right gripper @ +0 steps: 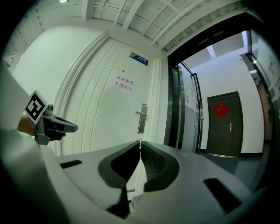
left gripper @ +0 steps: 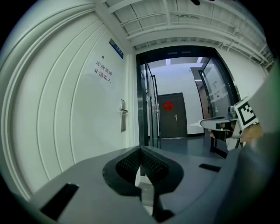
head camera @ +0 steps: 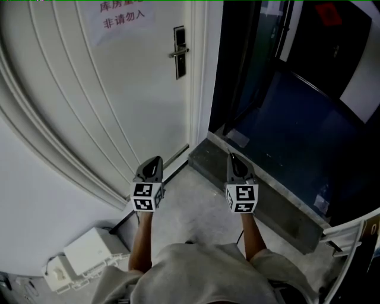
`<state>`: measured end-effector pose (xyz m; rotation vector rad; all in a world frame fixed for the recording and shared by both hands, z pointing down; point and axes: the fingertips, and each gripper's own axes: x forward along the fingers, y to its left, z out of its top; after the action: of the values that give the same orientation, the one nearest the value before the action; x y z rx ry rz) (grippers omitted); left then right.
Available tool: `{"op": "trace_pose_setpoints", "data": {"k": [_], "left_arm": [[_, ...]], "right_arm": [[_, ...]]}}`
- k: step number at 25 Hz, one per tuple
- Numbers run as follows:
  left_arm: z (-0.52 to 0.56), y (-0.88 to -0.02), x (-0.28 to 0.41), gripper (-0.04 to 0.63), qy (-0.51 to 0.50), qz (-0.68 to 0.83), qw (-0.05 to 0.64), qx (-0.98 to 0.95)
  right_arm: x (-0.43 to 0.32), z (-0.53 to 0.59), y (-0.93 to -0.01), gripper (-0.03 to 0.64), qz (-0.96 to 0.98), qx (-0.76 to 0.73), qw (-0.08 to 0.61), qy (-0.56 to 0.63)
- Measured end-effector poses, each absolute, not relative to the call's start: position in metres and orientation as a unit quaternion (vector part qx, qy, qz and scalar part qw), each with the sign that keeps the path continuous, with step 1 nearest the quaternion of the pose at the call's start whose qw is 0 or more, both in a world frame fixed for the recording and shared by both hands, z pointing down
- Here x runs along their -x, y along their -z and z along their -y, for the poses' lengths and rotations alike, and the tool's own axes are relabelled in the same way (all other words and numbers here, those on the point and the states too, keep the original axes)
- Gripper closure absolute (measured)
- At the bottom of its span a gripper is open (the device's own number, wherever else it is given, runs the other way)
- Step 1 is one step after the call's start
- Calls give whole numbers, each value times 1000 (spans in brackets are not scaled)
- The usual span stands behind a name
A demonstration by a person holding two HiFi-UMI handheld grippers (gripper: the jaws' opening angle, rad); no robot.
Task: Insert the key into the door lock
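The white door (head camera: pixel 107 89) carries a metal lock plate with a lever handle (head camera: pixel 179 52), also seen in the left gripper view (left gripper: pixel 123 115) and the right gripper view (right gripper: pixel 142 118). Both grippers are held level, well short of the door. My left gripper (head camera: pixel 155 160) is shut, its jaws meeting at the tip (left gripper: pixel 140 149) with nothing between them. My right gripper (head camera: pixel 233 157) is shut on a thin silvery key (right gripper: pixel 140 143), of which only a sliver pokes out at the jaw tips. Each gripper shows at the edge of the other's view.
A paper sign (head camera: pixel 122 15) hangs on the door. To the right is a dark open doorway with glass panels (head camera: pixel 249 59) and a stone threshold step (head camera: pixel 261 193). A white box (head camera: pixel 89 252) lies on the floor at lower left. A dark door with a red ornament (left gripper: pixel 171 114) ends the corridor.
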<state>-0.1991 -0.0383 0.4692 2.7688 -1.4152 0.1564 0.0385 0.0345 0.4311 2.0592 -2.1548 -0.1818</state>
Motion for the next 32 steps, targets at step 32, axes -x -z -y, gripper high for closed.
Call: {"op": "trace_pose_setpoints", "data": {"k": [32], "left_arm": [[374, -457, 29, 578, -74, 483, 8, -873]], "right_arm": [[-204, 306, -434, 586, 750, -654, 77, 61]]}}
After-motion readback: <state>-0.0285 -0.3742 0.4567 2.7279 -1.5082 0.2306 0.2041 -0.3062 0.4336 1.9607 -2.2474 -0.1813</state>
